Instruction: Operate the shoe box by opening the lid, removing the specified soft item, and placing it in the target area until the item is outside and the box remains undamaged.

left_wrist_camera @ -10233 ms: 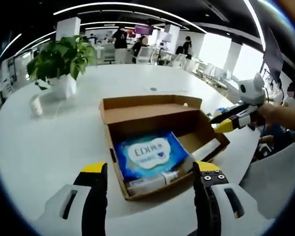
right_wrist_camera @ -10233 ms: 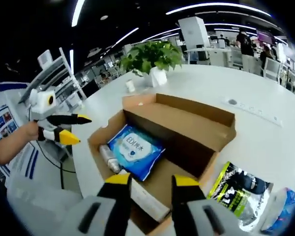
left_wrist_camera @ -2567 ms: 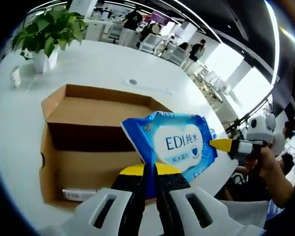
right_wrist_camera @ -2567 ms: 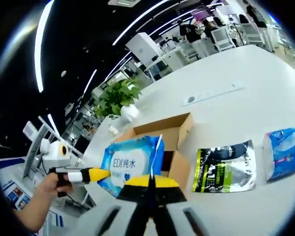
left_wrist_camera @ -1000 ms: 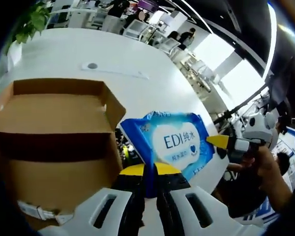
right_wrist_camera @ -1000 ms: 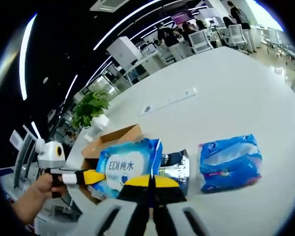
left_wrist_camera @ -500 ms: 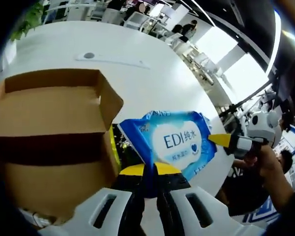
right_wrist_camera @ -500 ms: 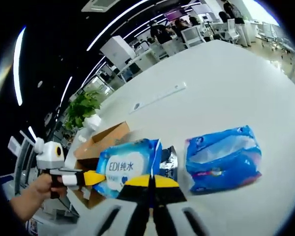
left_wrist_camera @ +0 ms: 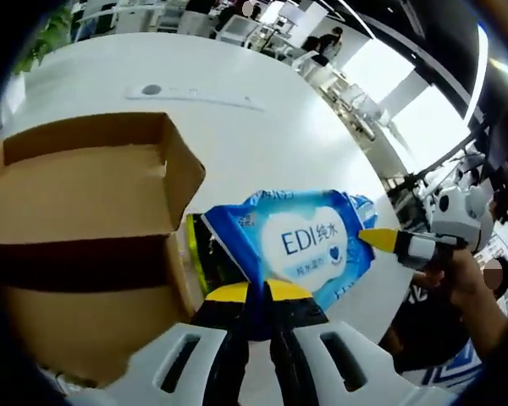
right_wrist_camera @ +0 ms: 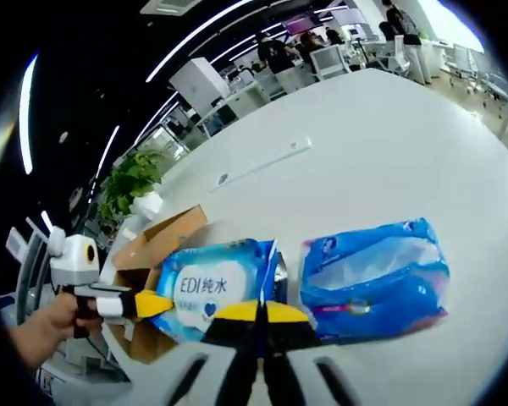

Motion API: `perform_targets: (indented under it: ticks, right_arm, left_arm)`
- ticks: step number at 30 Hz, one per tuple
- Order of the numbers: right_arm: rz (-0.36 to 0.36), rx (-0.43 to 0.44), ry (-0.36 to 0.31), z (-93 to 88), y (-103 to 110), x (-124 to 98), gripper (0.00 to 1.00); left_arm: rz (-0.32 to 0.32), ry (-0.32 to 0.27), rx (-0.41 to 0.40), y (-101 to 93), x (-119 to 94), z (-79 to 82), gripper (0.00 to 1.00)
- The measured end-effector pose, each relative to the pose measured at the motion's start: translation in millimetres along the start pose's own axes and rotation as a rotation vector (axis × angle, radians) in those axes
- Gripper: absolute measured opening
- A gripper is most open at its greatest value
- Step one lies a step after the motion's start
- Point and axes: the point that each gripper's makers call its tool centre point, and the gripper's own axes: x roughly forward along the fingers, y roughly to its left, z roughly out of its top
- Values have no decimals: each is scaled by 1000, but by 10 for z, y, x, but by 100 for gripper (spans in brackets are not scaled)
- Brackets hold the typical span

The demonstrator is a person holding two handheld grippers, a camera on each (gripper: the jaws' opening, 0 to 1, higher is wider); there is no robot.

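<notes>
Carrying the wipes pack (left_wrist_camera: 309, 245) between the two tools, clear of the shoe box (left_wrist_camera: 76, 245) and above the table (left_wrist_camera: 279, 144). Left tool (left_wrist_camera: 256, 292) clenched on one edge of the pack, right tool (right_wrist_camera: 261, 315) clenched on the opposite edge, jaws pressed shut on the thin seam in both views. In the left gripper view, seeing the right tool's yellow tip (left_wrist_camera: 377, 239) touching the far side of the pack, a person's hand (left_wrist_camera: 457, 271) behind it.

For setting down well: probably lowering both tools together and level, keeping the pack stretched lightly rather than tugged, and releasing only once the pack is resting flat. Steering away from the box wall, just left of the left tool, to avoid knocking the flaps. Aiming beside the blue packet (right_wrist_camera: 377, 275) lying just right of the right tool, near the dark green-edged pouch (left_wrist_camera: 205, 254) showing under the pack.

Table white, smooth, broad and curved, likely slippery for foil packs. Beyond: open office, potted plant (right_wrist_camera: 131, 186), ceiling light strips, people far off.
</notes>
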Motion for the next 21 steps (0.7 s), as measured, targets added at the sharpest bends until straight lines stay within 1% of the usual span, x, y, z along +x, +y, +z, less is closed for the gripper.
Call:
perform_targets:
  ticks: [2,7,9,12,17,20,21]
  right_arm:
    - [4,3,0,-13,6,36,0]
    - [-9,-17,7,-43,2,109,0]
    - [-12,-29,11,-50,2,133,0]
    - [-27,-57,23,-49,-75,200,0]
    - [-34,-76,24,-82,-100,241,0]
    - [-35,-81,24,-95,-106,270,0]
    - [-38,-90,24,-96,-111,281,0]
  left_arm:
    - [15,-5,6,30,-1,20,3]
    - [35,6,31,71,3,32,3]
    - [50,20,56,98,34,-4,4]
    - [70,43,104,111,81,-73,4]
    - [100,32,156,137,103,-22,4]
    - [131,46,251,170,118,-20,4]
    - [133,50,258,164,127,-23,4]
